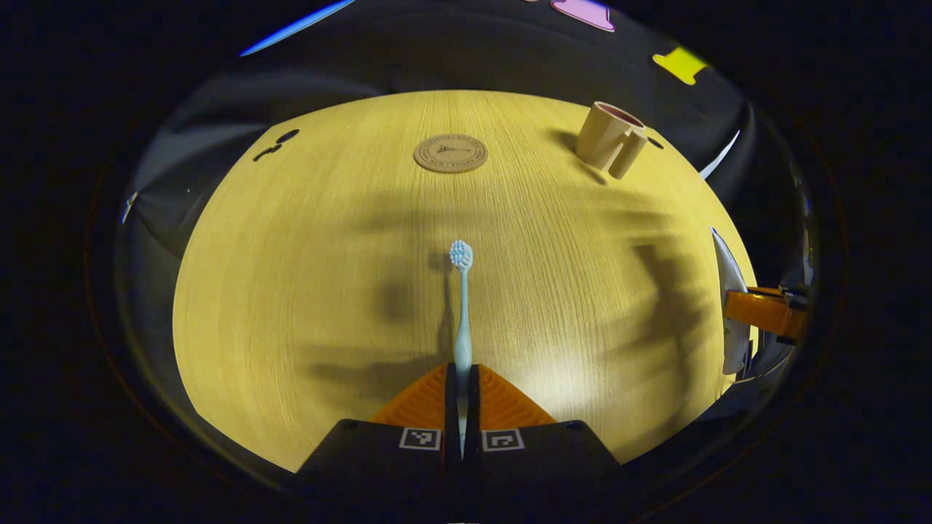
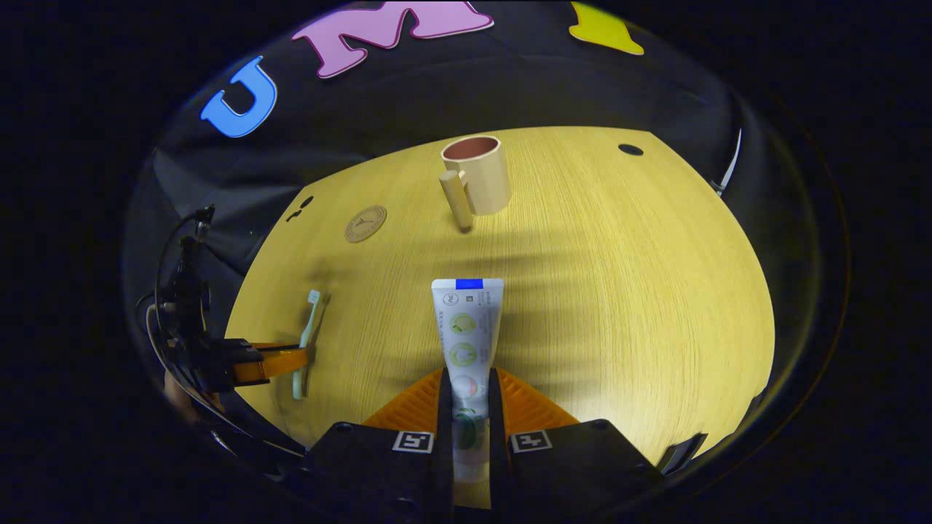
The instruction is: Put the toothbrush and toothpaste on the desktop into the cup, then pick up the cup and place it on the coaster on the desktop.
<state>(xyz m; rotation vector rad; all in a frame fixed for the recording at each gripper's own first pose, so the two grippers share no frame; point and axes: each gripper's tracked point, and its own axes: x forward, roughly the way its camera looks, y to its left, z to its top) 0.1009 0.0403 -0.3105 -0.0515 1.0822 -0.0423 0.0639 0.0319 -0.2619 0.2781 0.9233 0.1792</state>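
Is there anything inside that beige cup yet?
The beige ceramic cup shows a reddish-brown inner wall near its rim and nothing sticking out. Its bottom is hidden by the near wall, so small contents cannot be ruled out.

coaster (image 1: pixel 451 153) left of cup (image 1: pixel 610 138) at desk (image 1: pixel 291 291) far edge; toothbrush (image 1: pixel 461 306) nearer, before coaster.
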